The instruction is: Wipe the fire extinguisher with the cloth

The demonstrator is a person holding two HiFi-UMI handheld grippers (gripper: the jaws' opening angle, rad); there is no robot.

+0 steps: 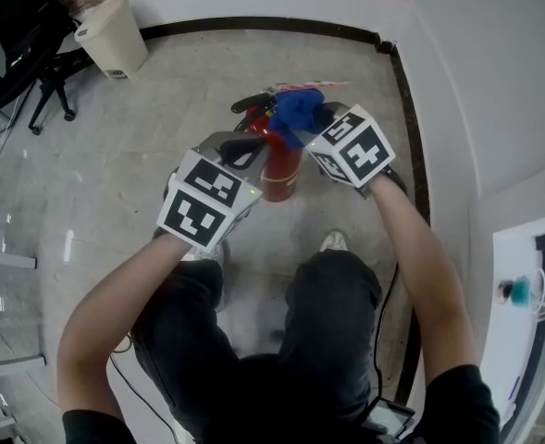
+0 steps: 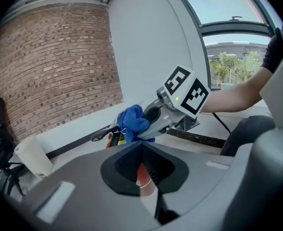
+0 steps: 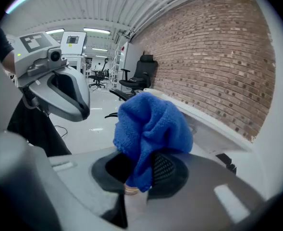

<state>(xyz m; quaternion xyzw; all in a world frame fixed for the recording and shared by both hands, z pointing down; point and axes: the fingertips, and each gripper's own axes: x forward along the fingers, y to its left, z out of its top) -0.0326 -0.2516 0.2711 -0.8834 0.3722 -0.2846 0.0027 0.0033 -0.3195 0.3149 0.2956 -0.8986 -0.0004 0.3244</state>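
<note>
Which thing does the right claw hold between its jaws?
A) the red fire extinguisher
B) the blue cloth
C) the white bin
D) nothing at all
B: in the right gripper view the cloth hangs bunched between the jaws of the right claw, which are closed on it.

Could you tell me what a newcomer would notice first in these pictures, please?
The red fire extinguisher on the grey floor, at the centre of the head view, draws the eye first, with a bright blue cloth bunched at its top end. The right gripper clamps that cloth, while the left gripper, jaws shut, sits close beside the extinguisher's body.
</note>
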